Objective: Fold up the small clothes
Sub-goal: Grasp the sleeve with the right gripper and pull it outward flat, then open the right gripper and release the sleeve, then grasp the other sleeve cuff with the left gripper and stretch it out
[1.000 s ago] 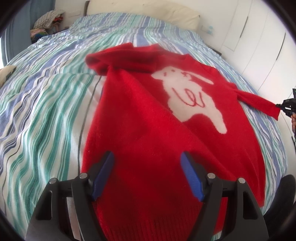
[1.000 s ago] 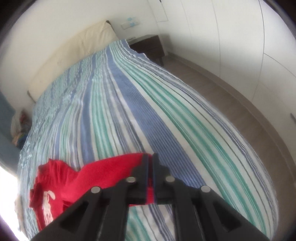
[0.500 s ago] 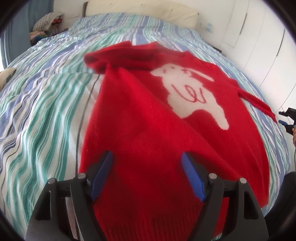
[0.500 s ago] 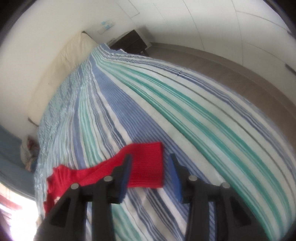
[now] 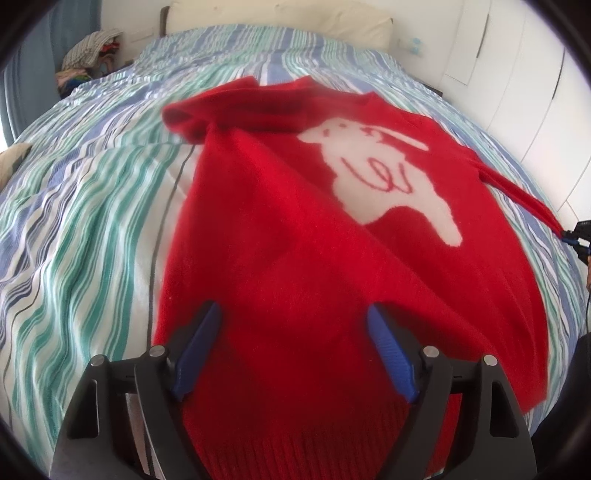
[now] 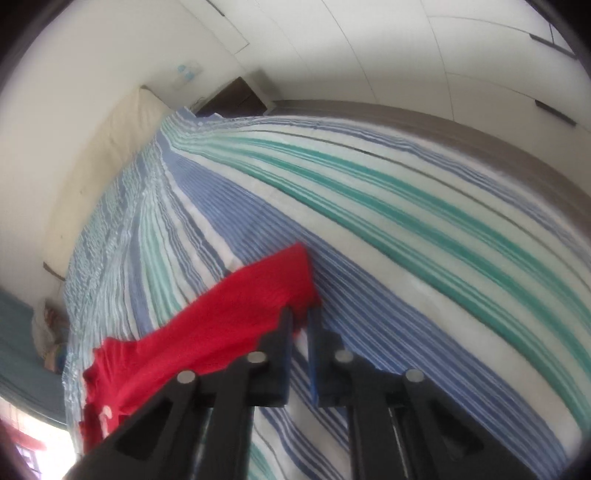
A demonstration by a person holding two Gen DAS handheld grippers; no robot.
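A red knitted sweater (image 5: 295, 266) with a white animal on its front lies spread on the striped bed (image 5: 74, 221). My left gripper (image 5: 295, 332) is open over the sweater's lower part near the hem, its blue pads wide apart. One sleeve (image 5: 524, 201) stretches out to the right. My right gripper (image 6: 300, 320) is shut on the cuff of that sleeve (image 6: 266, 288), low over the bed; it also shows at the right edge of the left wrist view (image 5: 576, 240).
A cream headboard cushion (image 5: 280, 14) runs along the far end of the bed. A pile of clothes (image 5: 88, 48) sits at the far left. White wardrobe doors (image 5: 535, 74) stand on the right, with a dark nightstand (image 6: 236, 96) beside the bed.
My right gripper opened and let go of the sleeve cuff, then closed on it again. The left gripper stayed open over the hem, barely moving.
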